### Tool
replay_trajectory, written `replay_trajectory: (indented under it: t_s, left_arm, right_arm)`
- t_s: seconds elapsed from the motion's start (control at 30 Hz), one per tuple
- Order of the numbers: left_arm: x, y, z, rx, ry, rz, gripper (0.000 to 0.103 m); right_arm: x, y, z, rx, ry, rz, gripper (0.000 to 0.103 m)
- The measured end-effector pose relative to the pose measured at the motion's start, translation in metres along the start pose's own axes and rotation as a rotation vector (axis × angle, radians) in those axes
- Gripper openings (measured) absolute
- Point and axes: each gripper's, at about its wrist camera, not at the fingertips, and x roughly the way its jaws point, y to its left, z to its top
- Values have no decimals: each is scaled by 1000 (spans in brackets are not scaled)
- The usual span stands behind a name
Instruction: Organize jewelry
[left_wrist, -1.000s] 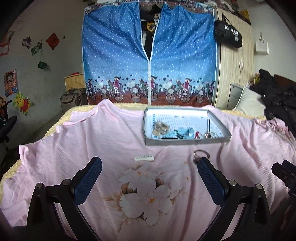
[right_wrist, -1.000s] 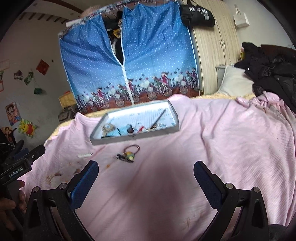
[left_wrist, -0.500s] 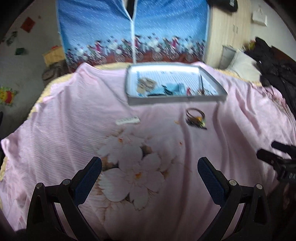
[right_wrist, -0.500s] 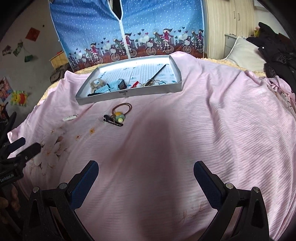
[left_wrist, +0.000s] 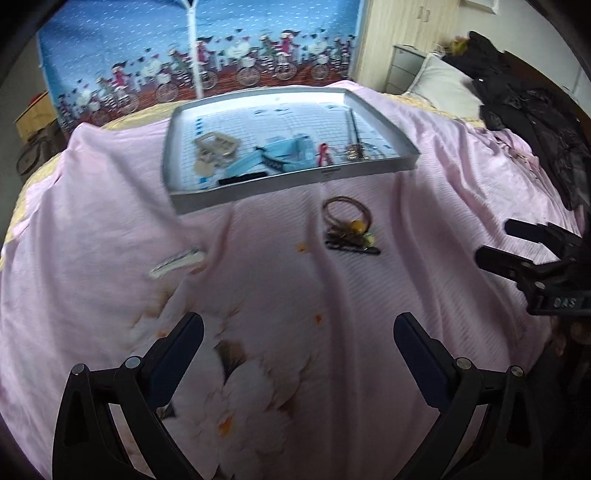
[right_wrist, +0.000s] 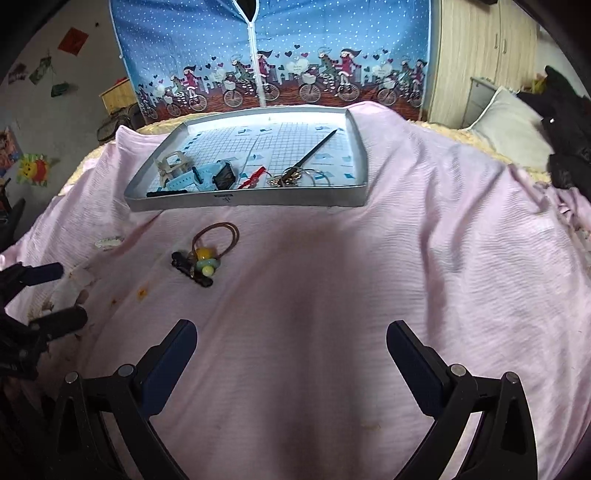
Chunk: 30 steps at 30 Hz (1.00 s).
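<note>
A grey tray (left_wrist: 295, 186) (right_wrist: 243, 199) rests on the pink sheet and holds a blue watch (right_wrist: 207, 175), a beige clip (left_wrist: 216, 147), a long dark pin (right_wrist: 314, 149) and other small pieces. In front of it lie a brown hair tie with coloured beads (left_wrist: 347, 218) (right_wrist: 210, 251), a black hair clip (left_wrist: 352, 247) (right_wrist: 192, 271) touching the tie, and a white hair clip (left_wrist: 177, 262) (right_wrist: 109, 242) further left. My left gripper (left_wrist: 298, 339) stands open above the flower print, short of these items. My right gripper (right_wrist: 291, 343) is open too, holding nothing.
The bed is covered by a pink sheet (right_wrist: 406, 258) with a flower print (left_wrist: 236, 398). A blue wardrobe curtain (right_wrist: 277, 55) stands behind. A pillow (right_wrist: 506, 122) and dark clothes (left_wrist: 535, 118) lie at the right. The other gripper shows at each view's edge (left_wrist: 535, 269) (right_wrist: 33, 295).
Both grippers have moved forward and tilted down toward the bed, so the tray and the loose items appear closer. Both stay open.
</note>
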Motion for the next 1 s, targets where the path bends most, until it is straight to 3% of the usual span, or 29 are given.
replay_trajectory:
  t_s: [0.2, 0.4, 0.47, 0.53, 0.67, 1.0]
  left_arm:
    - [11, -8, 0, 35, -6, -80, 99]
    - [25, -17, -1, 51, 31, -115, 88]
    - [30, -20, -2, 50, 48, -149, 78]
    - [33, -22, -3, 44, 60, -182, 73]
    - [41, -27, 2, 33, 58, -229, 72]
    - [73, -31, 17, 50, 49, -164, 72]
  right_arm:
    - [17, -16, 8, 10, 29, -17, 103]
    - [28, -26, 7, 53, 78, 10, 98]
    - [30, -25, 6, 49, 89, 14, 97]
    - [31, -24, 6, 45, 95, 17, 93]
    - [35, -27, 6, 64, 114, 26, 91]
    - [60, -42, 10, 106, 168, 74, 79]
